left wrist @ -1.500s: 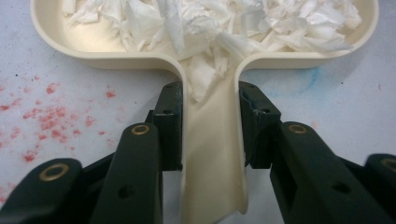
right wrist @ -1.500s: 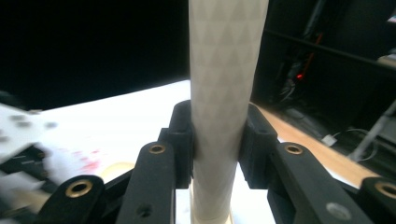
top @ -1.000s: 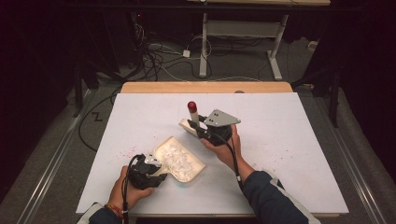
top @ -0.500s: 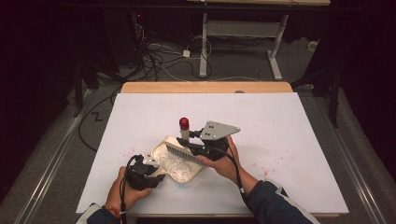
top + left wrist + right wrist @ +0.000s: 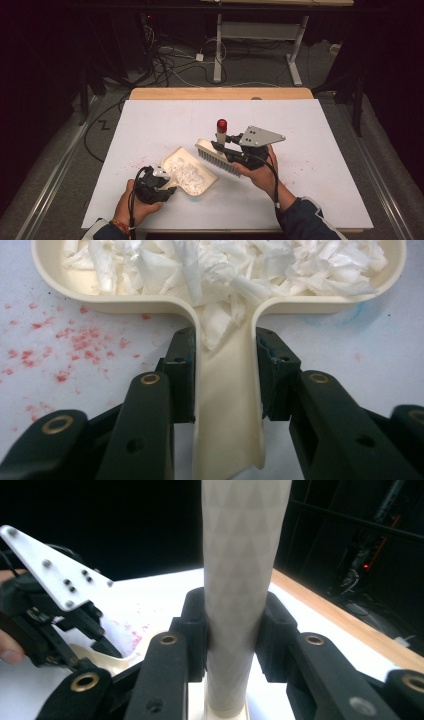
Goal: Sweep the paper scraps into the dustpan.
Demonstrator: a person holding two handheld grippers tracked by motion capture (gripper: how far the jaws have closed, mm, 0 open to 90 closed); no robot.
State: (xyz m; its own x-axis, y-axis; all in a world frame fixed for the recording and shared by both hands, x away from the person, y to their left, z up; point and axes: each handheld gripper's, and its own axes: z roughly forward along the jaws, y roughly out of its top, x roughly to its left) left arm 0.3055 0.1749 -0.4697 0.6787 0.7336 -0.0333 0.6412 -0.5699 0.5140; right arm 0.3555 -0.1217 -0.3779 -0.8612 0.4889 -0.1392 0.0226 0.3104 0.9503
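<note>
Since a moment ago the brush [image 5: 218, 156], clamped at its handle by the right gripper [image 5: 227, 150], has been lifted away from the dustpan [image 5: 187, 172], whose handle is clamped by the left gripper [image 5: 167, 186], so the sweeping seems finished.

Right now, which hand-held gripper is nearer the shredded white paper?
Left. The left hand-held gripper clamps the cream plastic dustpan handle, touching the shredded white paper; the right hand-held gripper holds the cream brush beside the pan.

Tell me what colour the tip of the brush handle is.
Red: the tip of the brush handle is dark red above a pale shaft, clearest in the high view.
</note>
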